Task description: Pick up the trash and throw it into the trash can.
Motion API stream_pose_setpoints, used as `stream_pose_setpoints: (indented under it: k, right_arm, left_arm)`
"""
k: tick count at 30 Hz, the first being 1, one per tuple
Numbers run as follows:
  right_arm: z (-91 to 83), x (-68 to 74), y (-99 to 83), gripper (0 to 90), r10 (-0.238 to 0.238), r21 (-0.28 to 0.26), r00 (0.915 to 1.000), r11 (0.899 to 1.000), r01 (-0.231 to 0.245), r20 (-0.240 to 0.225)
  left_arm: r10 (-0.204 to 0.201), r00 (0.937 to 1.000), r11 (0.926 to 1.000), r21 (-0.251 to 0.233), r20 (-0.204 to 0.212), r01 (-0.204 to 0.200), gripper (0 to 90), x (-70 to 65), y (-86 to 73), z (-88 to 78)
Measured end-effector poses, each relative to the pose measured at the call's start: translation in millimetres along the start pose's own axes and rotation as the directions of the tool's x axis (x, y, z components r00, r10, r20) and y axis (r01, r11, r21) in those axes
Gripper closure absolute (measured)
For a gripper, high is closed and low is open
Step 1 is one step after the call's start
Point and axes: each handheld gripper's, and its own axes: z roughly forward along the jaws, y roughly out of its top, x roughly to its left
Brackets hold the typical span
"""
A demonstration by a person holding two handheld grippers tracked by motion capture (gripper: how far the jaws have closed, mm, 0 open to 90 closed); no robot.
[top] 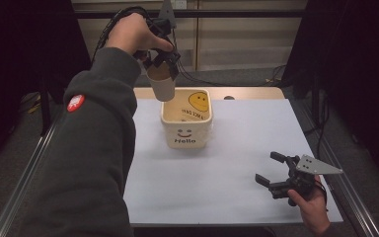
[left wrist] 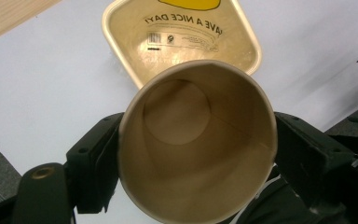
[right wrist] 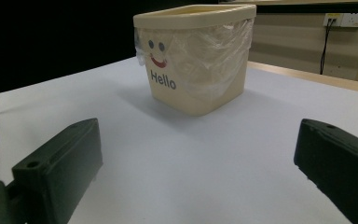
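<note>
my left tongs (top: 164,63) clenched on a paper cup (top: 161,84), held in the air just above the cream bin's (top: 186,129) 10 o'clock rim. bin sits mid table (top: 237,163). right tongs (top: 272,170) released, low at 4 o'clock, well apart from bin.

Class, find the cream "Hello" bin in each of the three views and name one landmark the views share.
High view: the bin stands at table centre, just below the paper cup.
Left gripper view: top centre, seen from above past the cup's mouth.
Right gripper view: upper centre, its "Hello" face showing.
Shared landmark: the white table.
</note>
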Motion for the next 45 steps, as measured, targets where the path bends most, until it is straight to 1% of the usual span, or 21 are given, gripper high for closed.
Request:
stream_pose_setpoints:
  k: [1, 2, 3, 5, 6, 12, 17, 19, 20, 24, 25, 26, 28, 30, 31, 36, 37, 40, 41, 43, 45]
  right_arm:
    - [0.6, 0.2, -0.2, 0.5, 0.001, -0.004, 1.0, 1.0, -0.001, -0.001]
    - [0.6, 0.2, -0.2, 0.5, 0.001, -0.004, 1.0, 1.0, -0.001, 0.0]
    - [0.7, 0.2, -0.2, 0.5, 0.002, -0.005, 1.0, 1.0, -0.002, -0.001]
    - [0.8, 0.3, -0.2, 0.5, 0.001, -0.007, 1.0, 1.0, -0.001, 0.001]
    - [0.8, 0.3, -0.1, 0.5, 0.002, -0.007, 1.0, 1.0, -0.002, 0.0]
    - [0.6, 0.6, -0.1, 0.5, 0.004, -0.007, 1.0, 1.0, -0.004, -0.003]
    - [0.5, 0.7, -0.2, 0.5, 0.006, -0.006, 1.0, 1.0, -0.006, -0.004]
    - [0.6, 0.9, -0.1, 0.4, 0.005, -0.005, 1.0, 1.0, -0.005, -0.003]
    - [0.6, 0.8, -0.1, 0.5, 0.003, -0.005, 1.0, 1.0, -0.003, -0.003]
    - [0.6, 1.0, -0.1, 0.4, 0.003, -0.001, 1.0, 1.0, -0.003, -0.006]
    - [0.5, 1.0, -0.1, 0.4, 0.003, -0.001, 1.0, 1.0, -0.003, -0.007]
    - [0.5, 1.0, 0.0, 0.5, 0.003, -0.001, 1.0, 1.0, -0.003, -0.007]
    - [0.5, 1.0, -0.1, 0.5, 0.003, -0.002, 1.0, 1.0, -0.003, -0.006]
    - [0.7, 0.9, -0.3, 0.5, 0.002, -0.001, 1.0, 1.0, -0.002, -0.007]
    - [0.9, 0.6, -0.3, 0.4, -0.001, -0.003, 1.0, 1.0, 0.001, -0.006]
    - [1.4, 1.1, -0.4, 0.4, 0.001, -0.003, 1.0, 1.0, -0.001, -0.009]
    - [1.6, 1.2, -0.4, 0.5, -0.001, -0.003, 1.0, 1.0, 0.001, -0.007]
    - [1.5, 1.1, -0.5, 0.5, -0.002, -0.004, 1.0, 1.0, 0.002, -0.007]
    - [1.4, 1.2, -0.3, 0.5, 0.001, -0.005, 1.0, 1.0, -0.001, -0.007]
    - [1.4, 0.9, -0.5, 0.5, -0.002, -0.003, 1.0, 1.0, 0.002, -0.007]
    - [1.3, 0.9, -0.4, 0.5, -0.003, -0.005, 1.0, 1.0, 0.003, -0.007]
  left_arm:
    - [-0.002, 1.0, 1.0, -0.003, 0.003, 0.002, 21.0, -1.5, 0.7, -0.1]
    - [0.012, 0.9999, 0.9999, 0.001, 0.009, -0.012, 21.0, -2.7, 2.3, -1.1]
    - [0.004, 1.0, 1.0, -0.003, -0.004, -0.004, 21.0, -4.9, 3.2, -1.6]
    - [0.015, 0.9999, 0.9999, 0.001, 0.006, -0.015, 21.0, -6.8, 4.9, -1.8]
    - [0.018, 0.9998, 0.9998, 0.0, -0.001, -0.018, 21.0, -8.3, 5.9, -1.5]
    - [0.024, 0.9997, 0.9996, 0.015, -0.007, -0.024, 21.0, -10.6, 10.6, 6.0]
    - [0.016, 0.9999, 0.9998, 0.01, 0.0, -0.016, 20.8, -10.9, 15.1, 20.5]
    - [0.03, 0.9996, 0.9993, 0.023, 0.001, -0.03, 20.7, -10.5, 17.1, 26.6]
    - [0.024, 0.9997, 0.9996, 0.016, 0.001, -0.024, 20.7, -11.1, 17.5, 30.5]
    - [0.038, 0.9993, 0.9989, 0.027, 0.004, -0.039, 20.5, -10.1, 19.7, 42.9]
    - [0.019, 0.9998, 0.9996, 0.02, 0.005, -0.019, 20.4, -10.7, 19.6, 46.2]
    - [0.035, 0.9994, 0.9988, 0.035, 0.002, -0.035, 20.3, -9.4, 20.0, 48.1]
    - [0.042, 0.9991, 0.9986, 0.032, 0.0, -0.042, 20.1, -7.5, 20.2, 53.3]
    - [0.03, 0.9996, 0.9992, 0.027, 0.004, -0.03, 20.1, -6.8, 19.8, 58.5]
    - [0.041, 0.9991, 0.9987, 0.029, -0.002, -0.041, 20.1, -5.7, 20.1, 60.7]
    - [0.047, 0.9989, 0.998, 0.042, 0.001, -0.047, 19.9, -3.8, 20.9, 73.6]
    - [0.039, 0.9992, 0.9986, 0.036, 0.008, -0.039, 19.9, -4.1, 20.9, 76.8]
    - [0.049, 0.9988, 0.9974, 0.052, 0.005, -0.049, 19.7, -3.4, 21.2, 82.6]
    - [0.04, 0.9992, 0.9978, 0.053, 0.006, -0.04, 19.7, -3.8, 21.1, 84.5]
    - [0.052, 0.9987, 0.9972, 0.054, 0.002, -0.052, 19.7, -2.5, 21.6, 86.4]
    - [0.034, 0.9994, 0.9982, 0.05, 0.008, -0.034, 19.5, -3.4, 21.2, 87.1]
